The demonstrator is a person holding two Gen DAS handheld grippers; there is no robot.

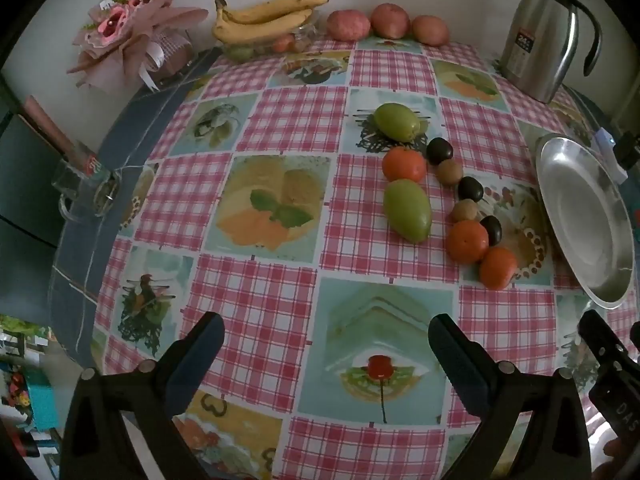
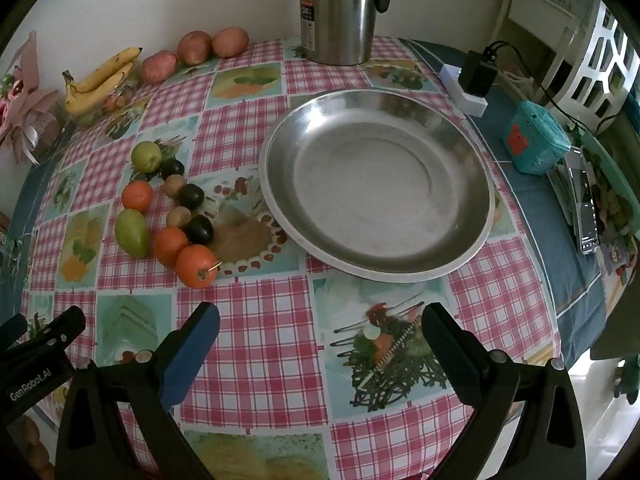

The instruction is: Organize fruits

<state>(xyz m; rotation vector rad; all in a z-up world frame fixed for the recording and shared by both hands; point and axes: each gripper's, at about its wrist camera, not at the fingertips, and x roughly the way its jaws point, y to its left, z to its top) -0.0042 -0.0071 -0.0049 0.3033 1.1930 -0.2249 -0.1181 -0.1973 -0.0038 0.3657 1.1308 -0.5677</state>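
- Left gripper (image 1: 326, 340): jaws stand wide apart above the tabletop (image 1: 280, 276), nothing between the fingers; it points steeply down at the checked cloth.
- Right gripper (image 2: 320, 330): jaws likewise spread wide, holding nothing, tilted down over the cloth at the plate's near rim.
- Metal plate (image 2: 460, 168): lies flat on the tabletop, at 12 o'clock from the right gripper; its basin holds no fruit. In the left wrist view it sits at the 3 o'clock edge of the frame.
- Loose fruit cluster: lies on the cloth just beside the plate, at its 9 o'clock in the right wrist view.
- Cluster content: two green mangoes (image 2: 132, 227), three oranges (image 2: 197, 266), three dark plums (image 2: 199, 229), two brown kiwis (image 2: 178, 216). The pieces lie close together, several touching.
- Nearest orange carries a short stem stub; it touches the orange behind it.
- Banana bunch (image 1: 264, 16): rests on a clear container at the far wall, at 11 o'clock from the cluster.
- Three reddish fruits (image 1: 390, 20): lined up along the wall beside the bananas.
- Steel jug (image 2: 340, 8): upright, at 12 o'clock behind the plate.
- Flower bouquet (image 1: 128, 28): leans at the far left corner.
- Power strip with plug (image 2: 472, 80): at 2 o'clock from the plate.
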